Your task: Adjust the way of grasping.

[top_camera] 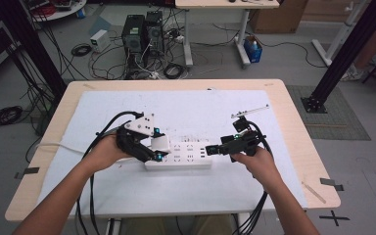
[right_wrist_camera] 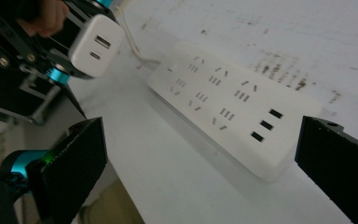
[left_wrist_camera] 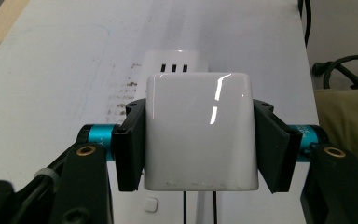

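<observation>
Left tongs [left_wrist_camera: 199, 140]: clamped on white charger block [left_wrist_camera: 199, 130], held above power strip [top_camera: 178, 156], not yet plugged in. Right tongs [right_wrist_camera: 200, 172]: wide open, empty, at strip's USB end; seating remains.

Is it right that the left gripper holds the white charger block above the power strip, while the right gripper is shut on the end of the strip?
Not quite. The right gripper is open: in the right gripper view its fingers stand wide apart, with the power strip lying between them, untouched. The rest holds: the left gripper grips the white charger block above the strip.
</observation>
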Demonstrator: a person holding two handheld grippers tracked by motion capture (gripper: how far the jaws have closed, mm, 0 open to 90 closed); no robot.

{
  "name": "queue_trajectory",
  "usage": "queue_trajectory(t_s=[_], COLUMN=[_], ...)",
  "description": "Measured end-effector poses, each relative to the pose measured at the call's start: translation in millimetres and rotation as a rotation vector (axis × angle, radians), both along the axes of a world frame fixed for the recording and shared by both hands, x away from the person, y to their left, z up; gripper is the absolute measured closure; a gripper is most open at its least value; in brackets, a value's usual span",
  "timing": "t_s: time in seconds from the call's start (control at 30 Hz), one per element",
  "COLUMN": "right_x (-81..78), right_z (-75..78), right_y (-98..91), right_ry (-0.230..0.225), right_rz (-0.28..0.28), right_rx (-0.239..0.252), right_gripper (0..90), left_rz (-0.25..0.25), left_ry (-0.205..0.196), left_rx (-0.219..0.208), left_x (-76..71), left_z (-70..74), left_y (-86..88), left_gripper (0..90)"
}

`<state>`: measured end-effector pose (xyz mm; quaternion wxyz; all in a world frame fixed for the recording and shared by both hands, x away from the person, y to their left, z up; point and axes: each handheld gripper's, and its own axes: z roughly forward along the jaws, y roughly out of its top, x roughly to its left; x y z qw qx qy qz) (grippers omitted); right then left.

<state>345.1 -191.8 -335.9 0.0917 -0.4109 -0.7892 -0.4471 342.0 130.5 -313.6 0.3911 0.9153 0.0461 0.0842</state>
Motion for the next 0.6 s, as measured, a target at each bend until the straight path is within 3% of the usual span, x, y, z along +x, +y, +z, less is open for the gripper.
queue_trajectory(t_s=[0.3,0.33,0.37,0.4,0.6], right_x=[2.7,3.7,3.7,4.3,6.0], right_z=[-5.4,-7.8,-7.8,-9.4,-11.8], right_y=[11.6,14.0,14.0,16.1,21.6], right_ry=[0.114,0.141,0.141,0.169,0.202], right_rz=[-0.003,-0.002,-0.002,-0.011,-0.016], right_rx=[0.121,0.179,0.179,0.219,0.229], right_gripper=[1.5,1.6,1.6,1.5,1.6], left_rz=[-0.014,-0.019,-0.021,-0.025,-0.034], left_ry=[-0.016,-0.019,-0.020,-0.022,-0.028], left_rx=[0.005,0.009,0.009,0.008,-0.004], left_x=[0.2,0.9,0.8,0.4,-1.2], left_z=[1.0,1.2,1.2,1.5,2.5], left_y=[-16.2,-17.7,-19.2,-20.9,-28.3], left_gripper=[42.5,42.5,42.5,42.5,42.4])
